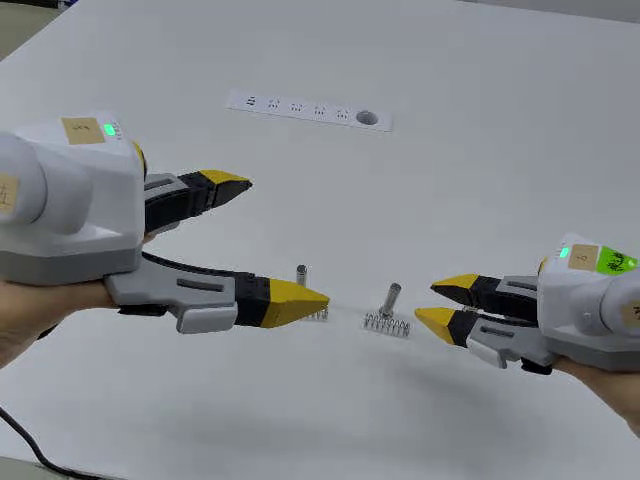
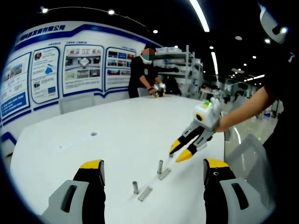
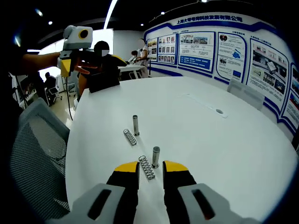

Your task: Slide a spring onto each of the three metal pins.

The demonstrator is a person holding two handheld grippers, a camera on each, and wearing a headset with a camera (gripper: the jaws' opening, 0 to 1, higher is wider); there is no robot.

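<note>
Two short metal pins stand upright on the white table point(image 1: 480, 150): a left pin point(image 1: 302, 274) and a right pin point(image 1: 391, 298). One spring point(image 1: 387, 325) lies flat in front of the right pin. A second spring point(image 1: 318, 314) lies by the left pin, partly hidden behind my left gripper's lower jaw. My left gripper point(image 1: 265, 240) hovers wide open above the left pin point(image 2: 135, 187). My right gripper point(image 1: 445, 303) is narrowly open, with its tips just right of the nearer spring point(image 3: 146, 167) and the right pin point(image 3: 155, 157). Neither pin carries a spring.
A white labelled strip point(image 1: 300, 108) with a round grommet point(image 1: 367, 118) lies farther back on the table. A black cable point(image 1: 25, 440) runs off the near left edge. A mesh chair point(image 3: 32, 154) stands beside the table, and people point(image 2: 145, 74) work at its far end.
</note>
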